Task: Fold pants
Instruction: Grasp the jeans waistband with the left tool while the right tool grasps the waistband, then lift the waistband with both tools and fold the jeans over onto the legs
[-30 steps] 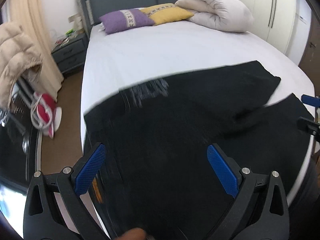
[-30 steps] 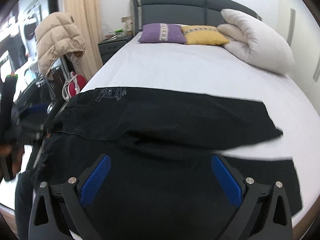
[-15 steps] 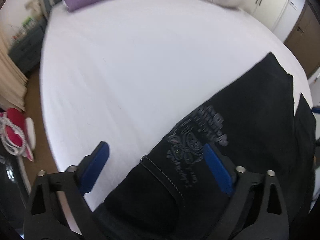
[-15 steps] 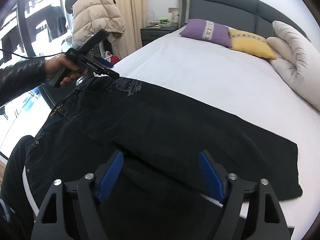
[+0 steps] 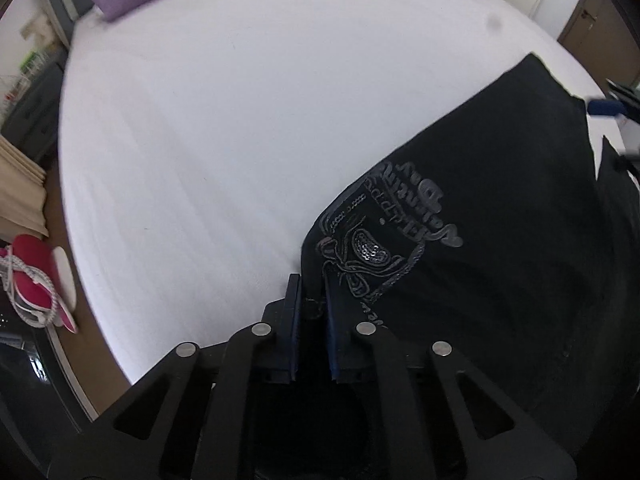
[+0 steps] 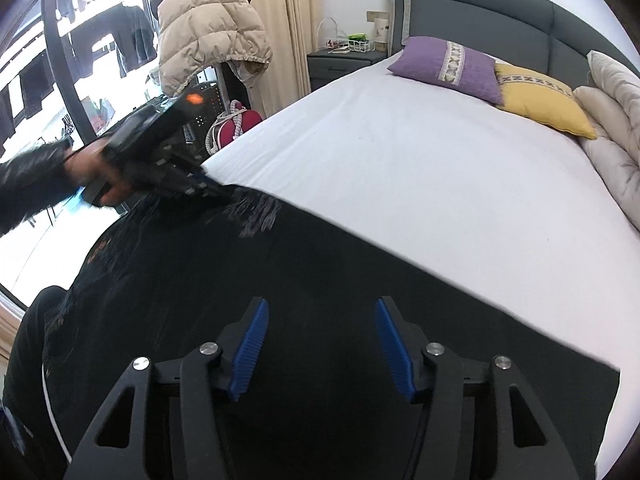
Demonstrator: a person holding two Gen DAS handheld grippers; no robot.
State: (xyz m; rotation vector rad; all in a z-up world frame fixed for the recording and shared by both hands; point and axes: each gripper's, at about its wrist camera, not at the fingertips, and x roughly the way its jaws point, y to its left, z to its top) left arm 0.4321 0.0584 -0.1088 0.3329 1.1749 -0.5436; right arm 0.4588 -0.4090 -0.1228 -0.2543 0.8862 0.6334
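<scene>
My left hand-held gripper (image 5: 311,304) is clamped on the edge of the black pants (image 5: 500,240), its blue pads pinching a fold of fabric right beside the grey printed emblem (image 5: 392,240) near the waistband corner. From my right camera I see that same left hand-held gripper, blurred, in my hand (image 6: 100,184) at the far left corner of the pants, where the cloth meets the white bed sheet (image 6: 420,168).

My right hand-held gripper (image 6: 318,344) hovers over the middle of the pants with its jaws closing; the blue pads stand apart and press on nothing, with only flat black cloth showing beneath and between them. Whether the tips touch the fabric I cannot tell.

The pants lie spread across the near side of the bed, the leg running out to the right, its hem (image 6: 600,392) close to the bed's edge. Further up the bed sit a purple pillow (image 6: 448,68), a yellow pillow (image 6: 540,100) just beside it, and a folded pale duvet (image 6: 612,128) against the grey headboard (image 6: 480,12). A beige puffer jacket (image 6: 208,36) hangs beside the curtain, and a red bag (image 5: 32,276) lies on the floor next to the bed.
</scene>
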